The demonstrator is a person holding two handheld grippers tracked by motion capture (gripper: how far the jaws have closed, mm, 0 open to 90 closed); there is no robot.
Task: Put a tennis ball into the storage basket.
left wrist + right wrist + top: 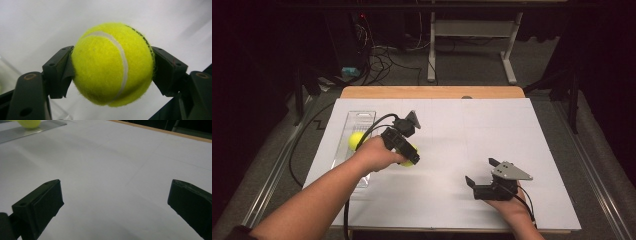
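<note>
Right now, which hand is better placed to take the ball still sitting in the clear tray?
Probably the right. Its tool is open and holds nothing. The left tool is shut on a ball, so it is busy, though it is nearer the tray and the other ball.

You have a fuzzy yellow-green tennis ball (112, 63) with a curved white seam clamped at both sides in your left claw (411, 156), over the white tabletop (452, 145) just right of the clear tray (358, 120). A second yellow ball (355, 140) sits inside that tray.
</note>
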